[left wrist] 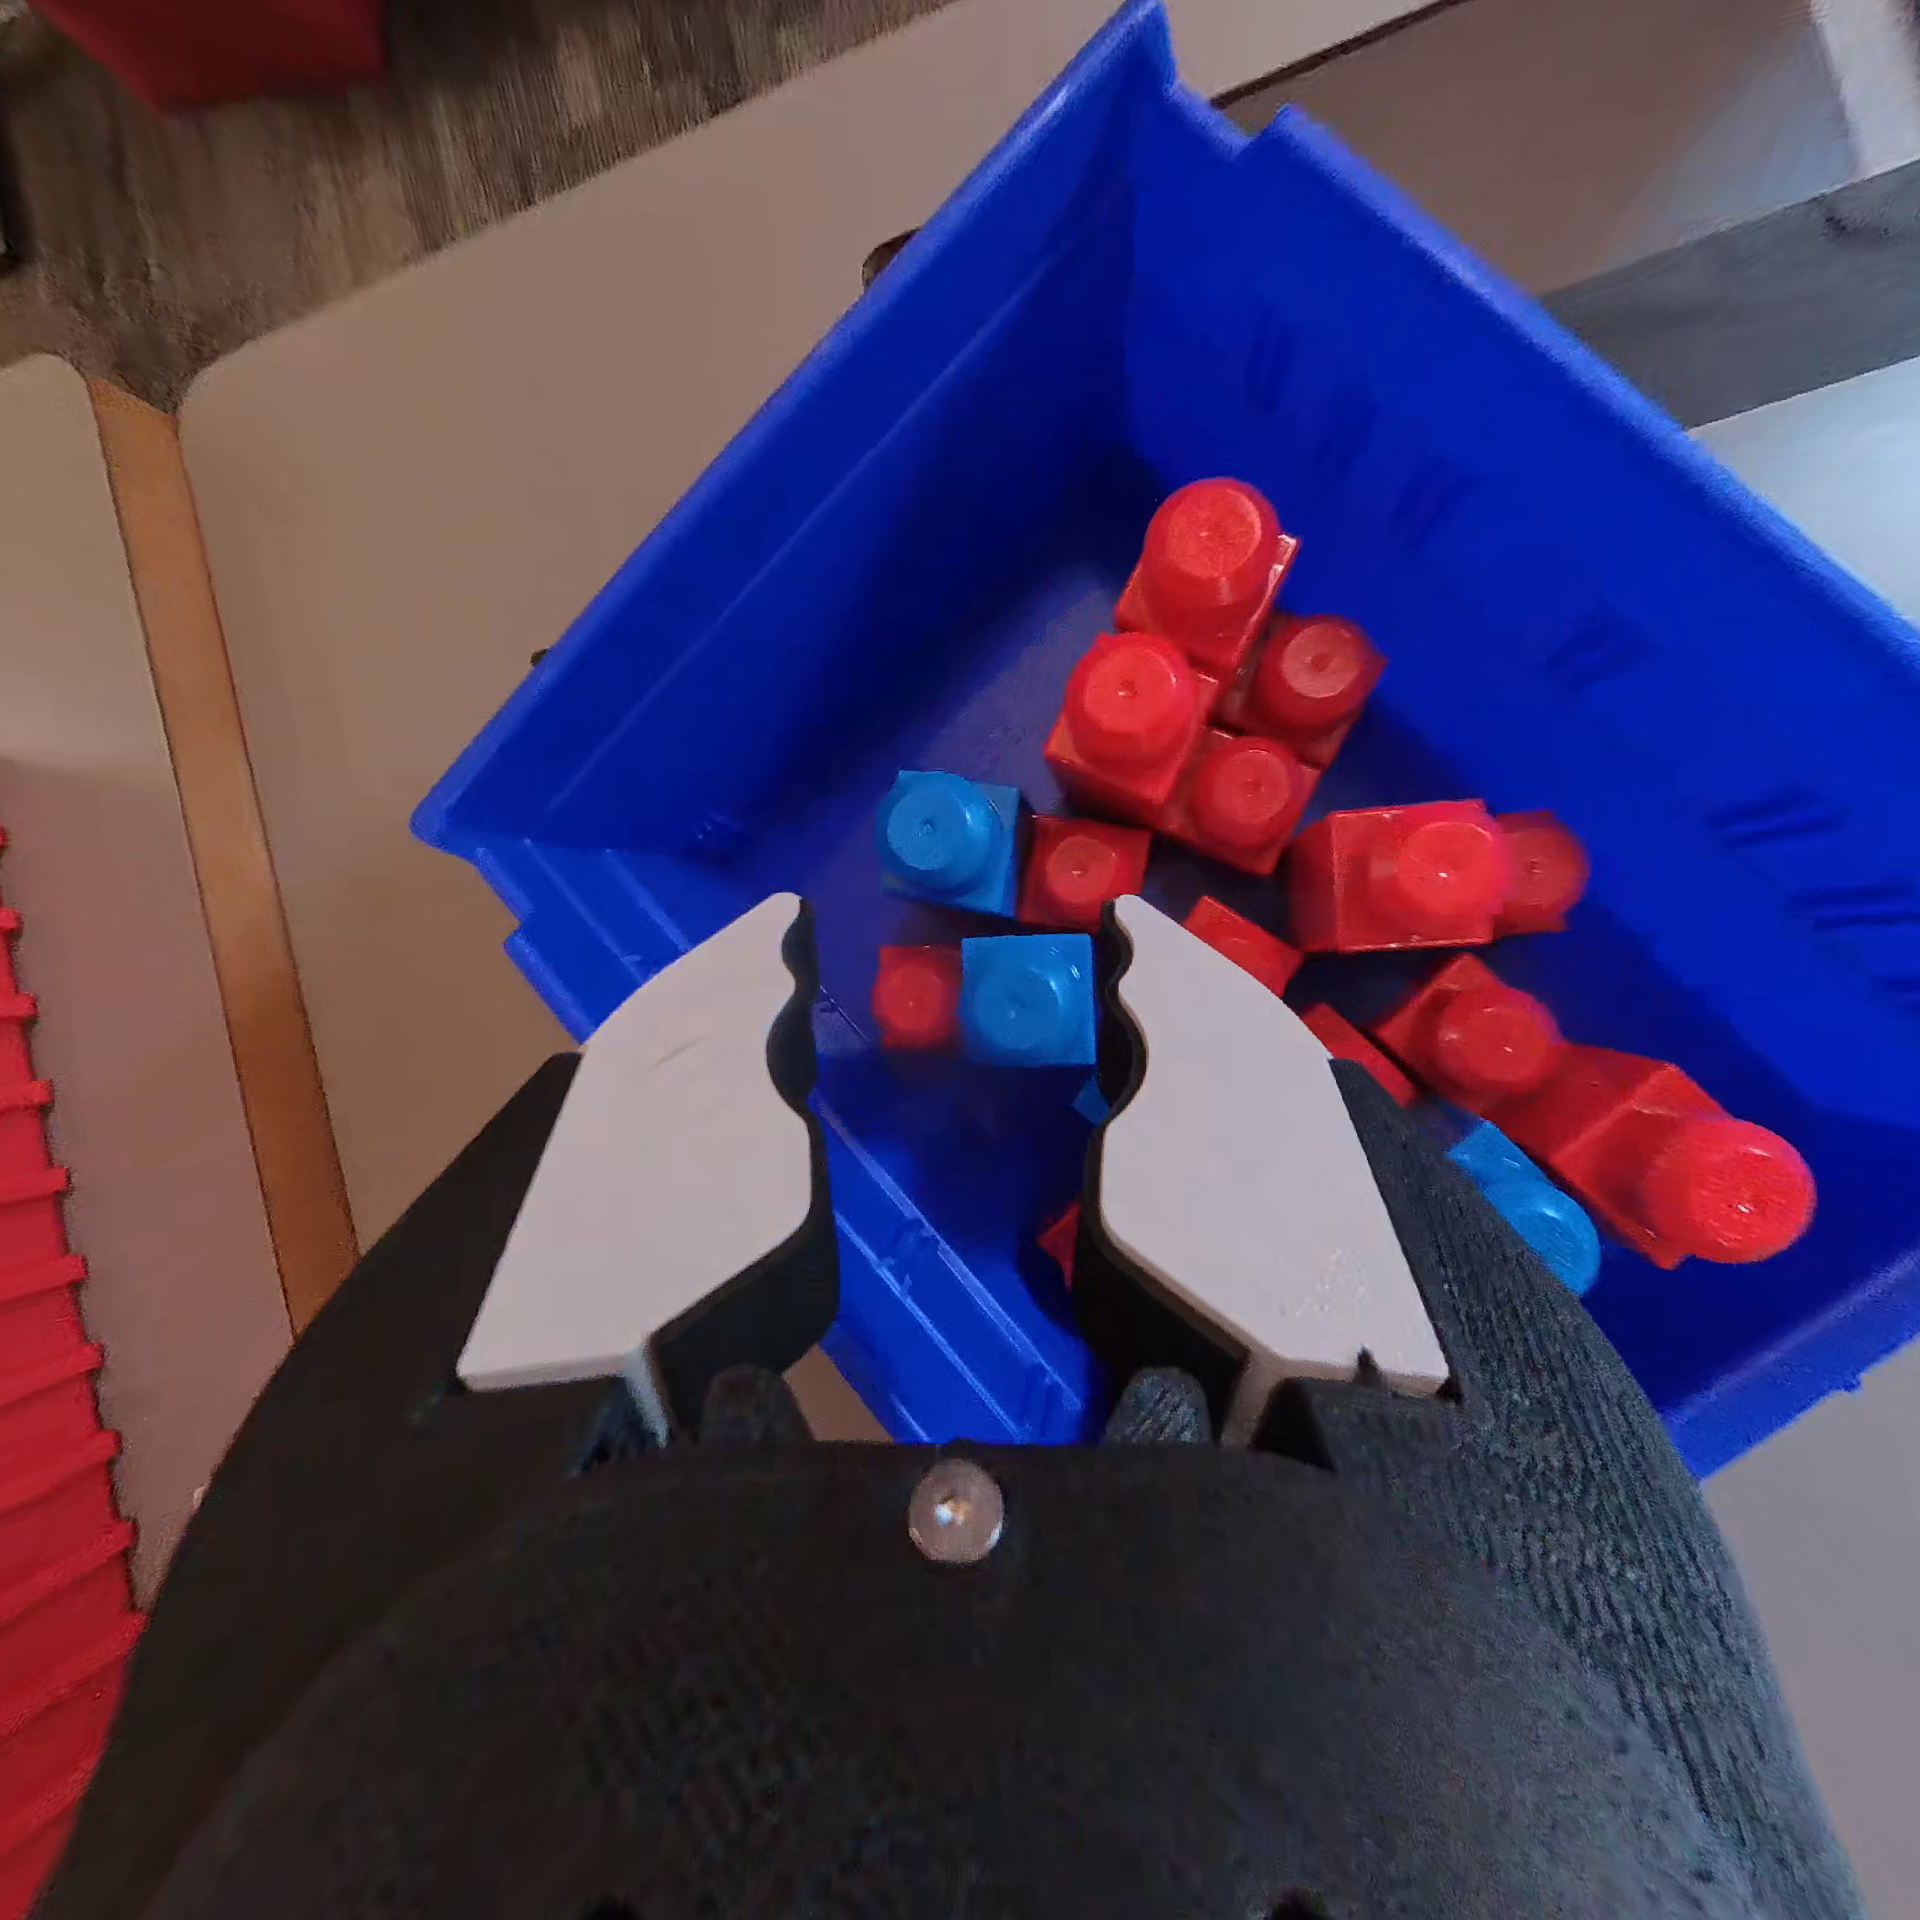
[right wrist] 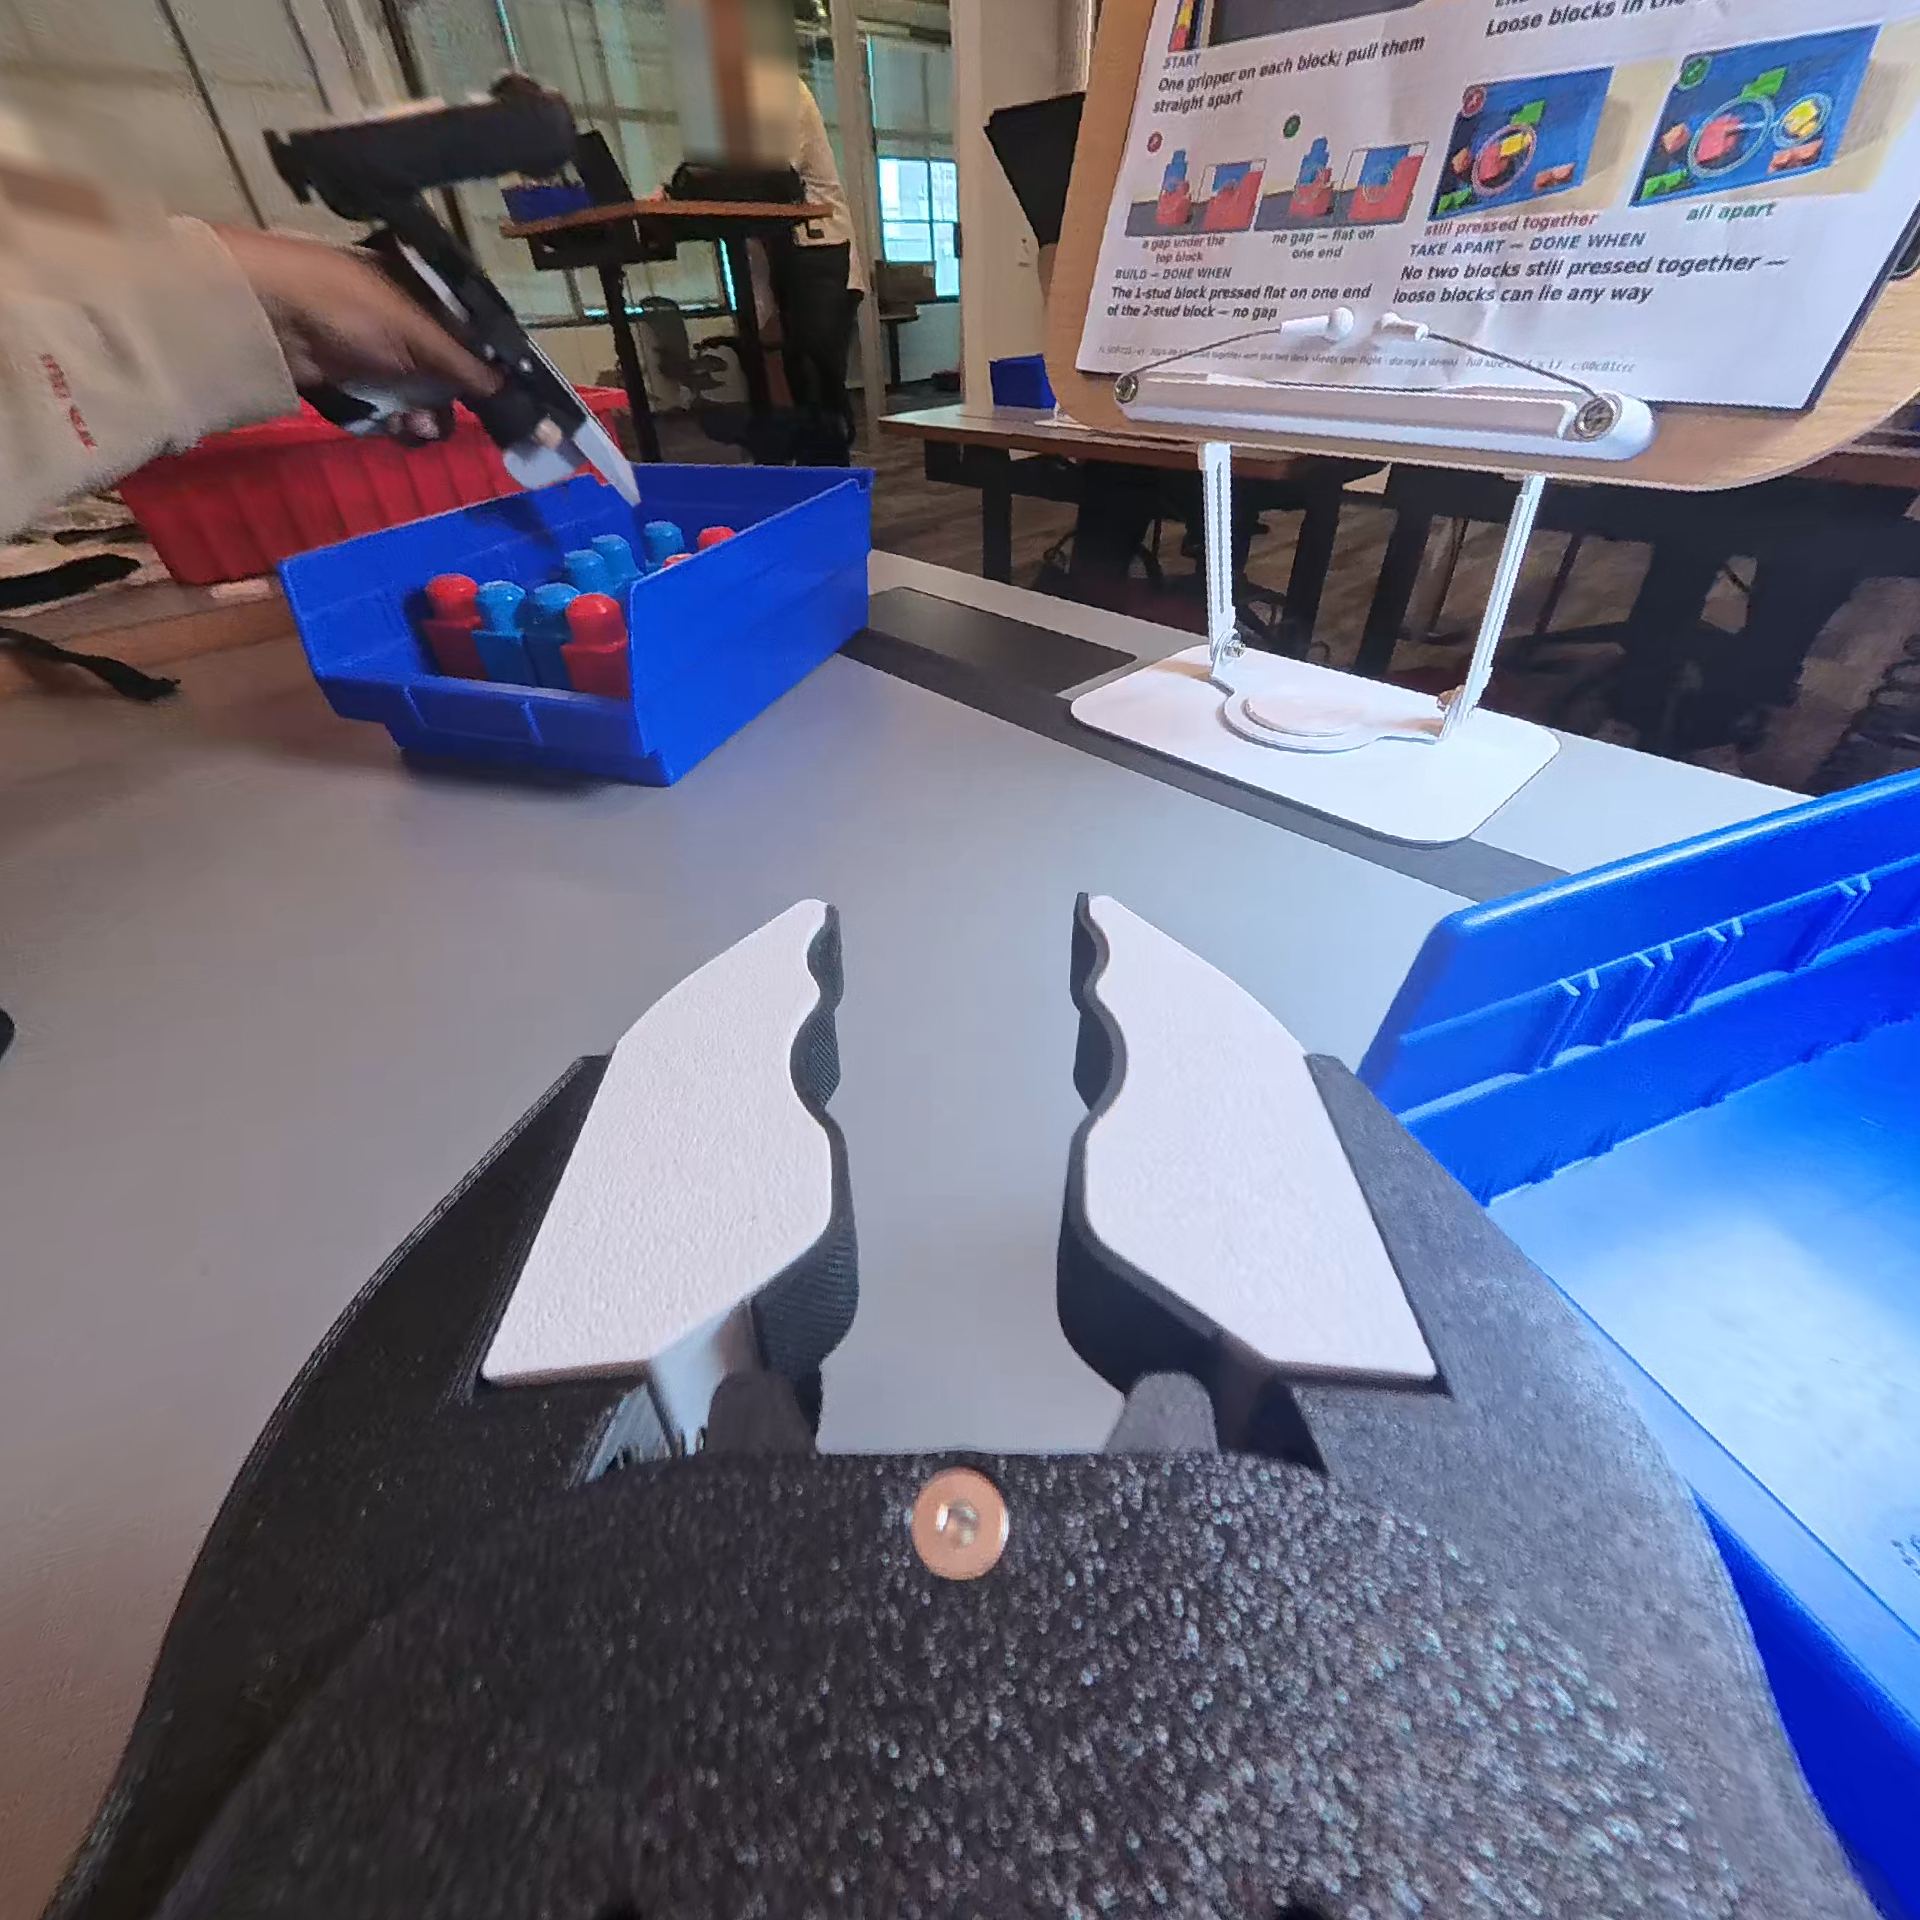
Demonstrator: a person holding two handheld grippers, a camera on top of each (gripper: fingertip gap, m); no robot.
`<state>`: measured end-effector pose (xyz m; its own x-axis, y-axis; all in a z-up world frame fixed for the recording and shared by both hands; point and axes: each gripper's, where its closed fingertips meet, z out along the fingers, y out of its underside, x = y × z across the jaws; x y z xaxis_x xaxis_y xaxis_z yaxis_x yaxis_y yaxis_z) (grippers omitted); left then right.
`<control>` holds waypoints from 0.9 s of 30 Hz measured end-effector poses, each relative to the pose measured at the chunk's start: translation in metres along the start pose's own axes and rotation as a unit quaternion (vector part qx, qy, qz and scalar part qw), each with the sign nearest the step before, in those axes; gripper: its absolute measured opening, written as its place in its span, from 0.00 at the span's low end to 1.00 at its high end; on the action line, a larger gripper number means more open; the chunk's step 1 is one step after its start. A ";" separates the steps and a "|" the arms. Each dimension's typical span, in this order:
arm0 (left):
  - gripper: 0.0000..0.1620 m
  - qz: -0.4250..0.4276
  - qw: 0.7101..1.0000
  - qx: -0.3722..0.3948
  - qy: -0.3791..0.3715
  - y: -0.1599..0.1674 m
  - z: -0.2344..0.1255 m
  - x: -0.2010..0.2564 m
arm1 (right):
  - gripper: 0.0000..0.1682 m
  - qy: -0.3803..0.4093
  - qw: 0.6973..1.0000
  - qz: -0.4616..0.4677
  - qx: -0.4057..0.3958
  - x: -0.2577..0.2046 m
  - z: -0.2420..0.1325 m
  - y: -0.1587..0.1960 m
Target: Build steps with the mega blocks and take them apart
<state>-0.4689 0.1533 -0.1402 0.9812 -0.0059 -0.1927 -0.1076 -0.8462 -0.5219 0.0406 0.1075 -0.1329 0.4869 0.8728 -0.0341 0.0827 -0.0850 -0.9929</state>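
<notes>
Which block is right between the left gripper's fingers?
The blue block, framed by the open left gripper. The other blue ones lie farther up or off right.

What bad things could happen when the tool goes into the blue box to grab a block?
1. The blocks lie packed together around the blue block, so the open left tool might pinch two or knock its red neighbours.
2. One finger hangs over the blue bin's wall and could bump it.
3. The right tool is open over bare table, far away, so it can't steady the bin.
</notes>
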 end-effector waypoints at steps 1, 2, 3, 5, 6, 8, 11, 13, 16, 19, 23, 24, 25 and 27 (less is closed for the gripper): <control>0.33 0.000 1.000 -0.008 0.001 0.000 0.006 -0.001 | 0.25 0.002 1.000 -0.001 0.001 0.000 0.000 0.000; 0.33 0.002 1.000 -0.013 0.004 0.000 0.012 -0.001 | 0.24 0.004 1.000 -0.002 0.002 0.001 -0.001 0.000; 0.33 0.001 1.000 -0.020 0.006 0.000 0.019 -0.001 | 0.24 0.005 1.000 -0.004 0.000 0.001 -0.001 0.001; 0.33 0.004 0.999 -0.034 0.004 0.001 0.030 -0.002 | 0.24 0.010 1.000 -0.007 -0.005 0.001 0.000 0.004; 0.33 0.006 0.999 -0.042 0.004 0.002 0.035 -0.002 | 0.24 0.011 1.000 -0.008 -0.008 0.001 0.000 0.005; 0.34 0.009 0.998 -0.057 0.003 0.005 0.045 -0.002 | 0.23 0.013 1.000 -0.009 -0.013 0.001 0.001 0.008; 0.34 0.010 0.997 -0.074 0.009 0.010 0.055 0.000 | 0.23 0.013 1.000 -0.009 -0.018 0.000 0.002 0.011; 0.29 0.013 0.996 -0.084 0.015 0.015 0.060 0.002 | 0.23 0.013 1.000 -0.008 -0.022 0.000 0.003 0.014; 0.23 0.024 0.996 -0.081 0.012 0.016 0.062 0.002 | 0.22 0.012 1.000 -0.008 -0.027 -0.001 0.005 0.016; 0.22 0.038 0.997 -0.063 -0.008 0.011 0.055 -0.004 | 0.22 0.011 0.999 -0.009 -0.030 -0.001 0.005 0.018; 0.22 0.053 0.998 -0.014 -0.023 -0.007 0.029 -0.009 | 0.22 0.009 0.999 -0.012 -0.029 -0.002 0.005 0.018; 0.22 0.055 0.998 0.001 -0.025 -0.012 0.020 -0.009 | 0.22 0.008 0.999 -0.011 -0.029 -0.002 0.005 0.018; 0.22 0.061 0.998 0.018 -0.029 -0.018 0.011 -0.009 | 0.22 0.007 0.999 -0.012 -0.029 -0.003 0.005 0.018; 0.22 0.072 0.995 0.058 -0.036 -0.031 -0.008 -0.007 | 0.22 0.006 1.000 -0.013 -0.027 -0.004 0.005 0.017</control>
<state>-0.4712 0.1748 -0.1160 0.9406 -0.0810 -0.3296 -0.2684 -0.7719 -0.5763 0.0357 0.1055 -0.1499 0.4947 0.8690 -0.0059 0.1429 -0.0881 -0.9858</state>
